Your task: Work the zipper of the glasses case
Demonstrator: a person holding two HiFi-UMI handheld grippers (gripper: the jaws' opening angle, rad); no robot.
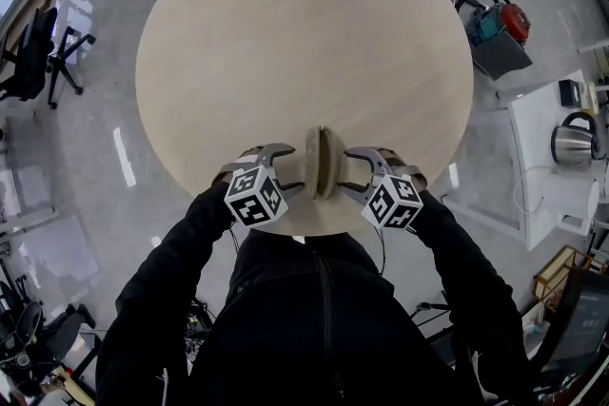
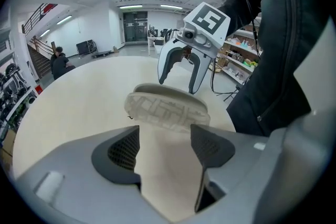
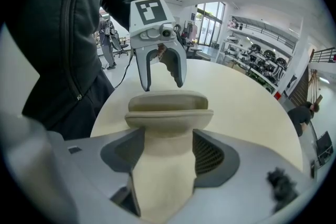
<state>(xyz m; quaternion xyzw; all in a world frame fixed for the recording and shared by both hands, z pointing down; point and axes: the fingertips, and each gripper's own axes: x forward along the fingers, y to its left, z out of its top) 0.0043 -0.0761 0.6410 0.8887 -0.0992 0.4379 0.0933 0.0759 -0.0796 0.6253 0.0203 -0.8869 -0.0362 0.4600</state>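
Note:
A beige glasses case [image 1: 322,164] stands on edge near the front rim of the round wooden table [image 1: 304,43], its two halves slightly parted. My left gripper [image 1: 297,172] is at its left side and my right gripper [image 1: 344,173] at its right, both with jaws spread. In the left gripper view the case [image 2: 167,110] shows a woven pattern just beyond my open left gripper [image 2: 165,147], with the right gripper [image 2: 177,81] facing it from behind. In the right gripper view the case [image 3: 168,110] lies just past my open right gripper [image 3: 168,152], and the left gripper [image 3: 163,85] hangs behind it. Nothing sits between either pair of pads.
The case stands close to the table's near edge, right in front of the person's dark jacket [image 1: 324,319]. On the floor around are an office chair [image 1: 43,52], a red and teal machine [image 1: 495,24], and a white side table with a kettle [image 1: 574,140].

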